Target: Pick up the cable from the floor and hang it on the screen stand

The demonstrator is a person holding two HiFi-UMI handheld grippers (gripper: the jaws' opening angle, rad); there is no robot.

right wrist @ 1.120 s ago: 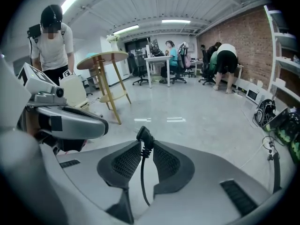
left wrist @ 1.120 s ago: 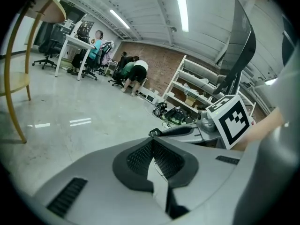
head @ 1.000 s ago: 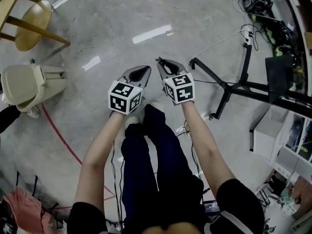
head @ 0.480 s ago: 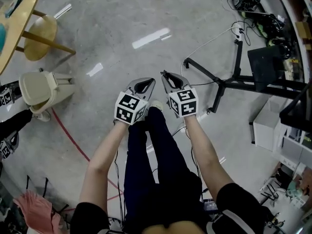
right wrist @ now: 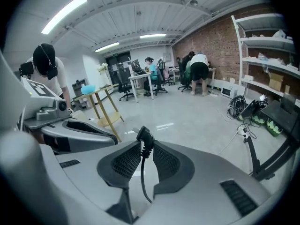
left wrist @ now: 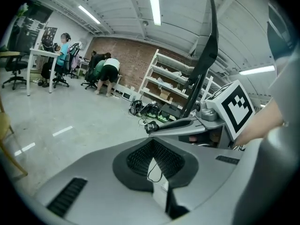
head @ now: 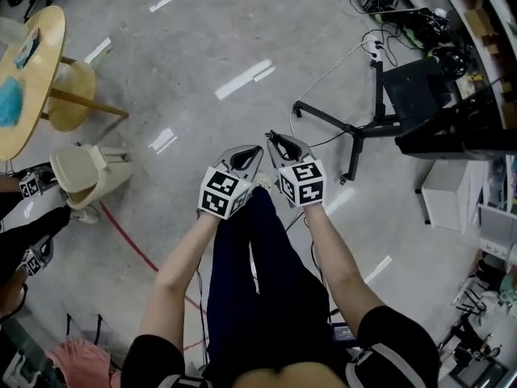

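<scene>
Right claw (right wrist: 144, 142): It was closed on the black plug end of the cable (right wrist: 142, 172). The plug poked up past the pads, and the rest hung down below them.
Left claw (left wrist: 154, 159): Its tips were shut together. A thin black loop of the cable hung from them, and it seemed to be pinched there.
Cable: It was off the floor (head: 202, 39) and up in both claws, in the middle of the head view.
Screen stand (head: 355, 129): It stood at the upper right of the head view, well apart from both claws.
Doing it well: Both claws probably had to keep squeezing and travel side by side, so the cable would not slip or snag on the stand's legs.
Cable feel: It looked thin, bendy and rubbery, with little ribs just under the plug.
Pads: They were black, with tiny bumps for gripping.
Stand shape: It was black, and it looked hard, with long thin legs and a flat dark screen.
Floor: It was smooth, grey and shiny.
</scene>
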